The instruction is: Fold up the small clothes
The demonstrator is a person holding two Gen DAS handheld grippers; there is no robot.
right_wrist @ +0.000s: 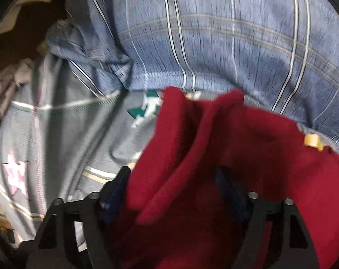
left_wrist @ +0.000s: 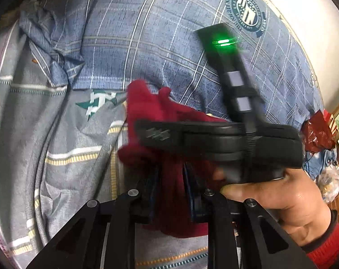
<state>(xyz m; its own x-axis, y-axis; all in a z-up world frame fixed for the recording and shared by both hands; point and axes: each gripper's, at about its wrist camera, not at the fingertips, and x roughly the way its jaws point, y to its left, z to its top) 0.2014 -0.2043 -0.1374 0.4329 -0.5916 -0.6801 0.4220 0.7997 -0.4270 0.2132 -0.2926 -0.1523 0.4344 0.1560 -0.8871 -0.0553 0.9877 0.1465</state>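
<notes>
A small dark red garment [left_wrist: 169, 192] hangs bunched between my two grippers above the bed. My left gripper [left_wrist: 170, 177] is shut on the red cloth, which fills the gap between its fingers. In the left wrist view the right gripper's black body [left_wrist: 218, 141] crosses just in front, held by a hand [left_wrist: 281, 199], with a green light on its top. In the right wrist view my right gripper [right_wrist: 176, 186] is shut on the same red garment [right_wrist: 214, 157], which drapes over and hides most of the fingers.
A blue plaid blanket [left_wrist: 160, 33] covers the far part of the bed, with a grey striped sheet [left_wrist: 57, 139] nearer and to the left. A round crest [left_wrist: 248, 11] is printed on the blanket. Red bags and clutter [left_wrist: 319, 134] lie at the right edge.
</notes>
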